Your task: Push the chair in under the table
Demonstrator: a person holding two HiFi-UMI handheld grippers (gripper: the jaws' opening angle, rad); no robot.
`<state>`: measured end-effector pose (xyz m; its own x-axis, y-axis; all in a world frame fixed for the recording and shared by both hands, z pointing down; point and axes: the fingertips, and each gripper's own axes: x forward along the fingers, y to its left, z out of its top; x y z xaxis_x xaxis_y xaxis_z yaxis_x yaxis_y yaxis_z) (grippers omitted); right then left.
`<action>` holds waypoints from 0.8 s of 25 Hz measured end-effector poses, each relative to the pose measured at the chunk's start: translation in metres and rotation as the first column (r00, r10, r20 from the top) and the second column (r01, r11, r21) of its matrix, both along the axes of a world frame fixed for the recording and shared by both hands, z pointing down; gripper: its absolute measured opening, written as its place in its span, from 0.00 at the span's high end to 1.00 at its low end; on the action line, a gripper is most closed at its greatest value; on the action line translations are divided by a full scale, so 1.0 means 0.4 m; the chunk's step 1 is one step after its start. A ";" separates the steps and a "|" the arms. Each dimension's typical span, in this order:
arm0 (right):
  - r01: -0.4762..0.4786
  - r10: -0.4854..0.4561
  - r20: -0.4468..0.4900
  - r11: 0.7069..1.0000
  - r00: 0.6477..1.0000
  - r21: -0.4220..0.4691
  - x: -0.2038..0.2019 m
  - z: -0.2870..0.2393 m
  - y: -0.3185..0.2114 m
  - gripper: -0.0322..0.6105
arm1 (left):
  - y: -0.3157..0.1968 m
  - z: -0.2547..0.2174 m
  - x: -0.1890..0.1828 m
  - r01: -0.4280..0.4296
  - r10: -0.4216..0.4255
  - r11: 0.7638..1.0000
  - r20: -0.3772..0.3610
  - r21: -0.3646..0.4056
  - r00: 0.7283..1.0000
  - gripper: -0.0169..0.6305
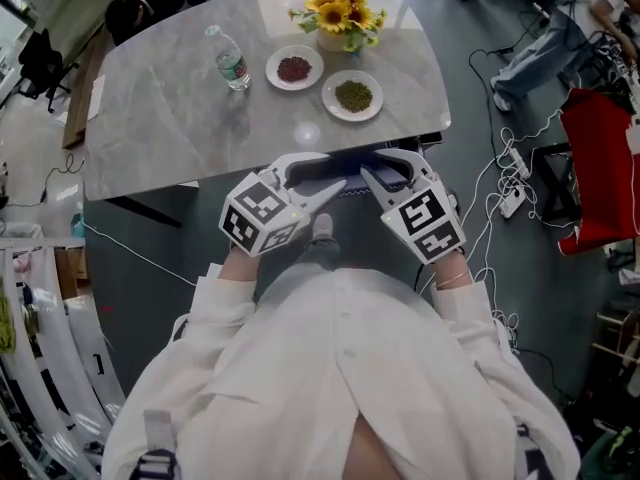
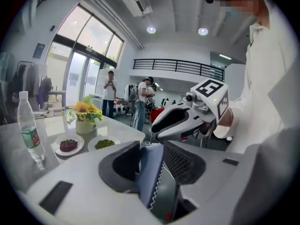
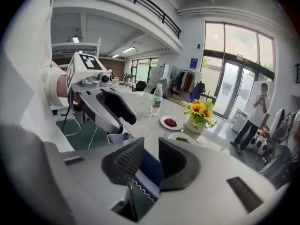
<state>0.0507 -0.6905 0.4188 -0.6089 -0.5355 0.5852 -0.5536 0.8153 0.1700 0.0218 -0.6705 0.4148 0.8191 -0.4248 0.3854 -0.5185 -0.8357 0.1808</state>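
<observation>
Two grippers sit side by side at frame ctr in the head view, both on the top edge of the chair (image 1: 350,166), which stands just below the near edge of the grey table (image 1: 170,118) in the picture. Left gripper (image 1: 330,171): in its own view dark blue padding w/ white zigzag stitching fills the gap btw the jaws. Both pads look pressed on it, so it is clenched on the chair back, though contact on the ribbed side is prob. rather than certain. Right gripper (image 1: 378,165): same blue edge clamped btw its pads. On the table, upper part of frame: water bottle (image 1: 232,60), plate of red bits (image 1: 294,68), plate of green bits (image 1: 352,95), pot of sunflowers (image 1: 340,18). Cables (image 1: 500,183) trail over the floor at right
</observation>
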 end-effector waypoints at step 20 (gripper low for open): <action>-0.122 0.113 0.217 0.992 0.970 0.028 -0.047 -0.100 -0.209 0.89 | -0.181 -0.100 -0.031 -0.011 0.017 0.998 -0.114 0.054 0.993 0.94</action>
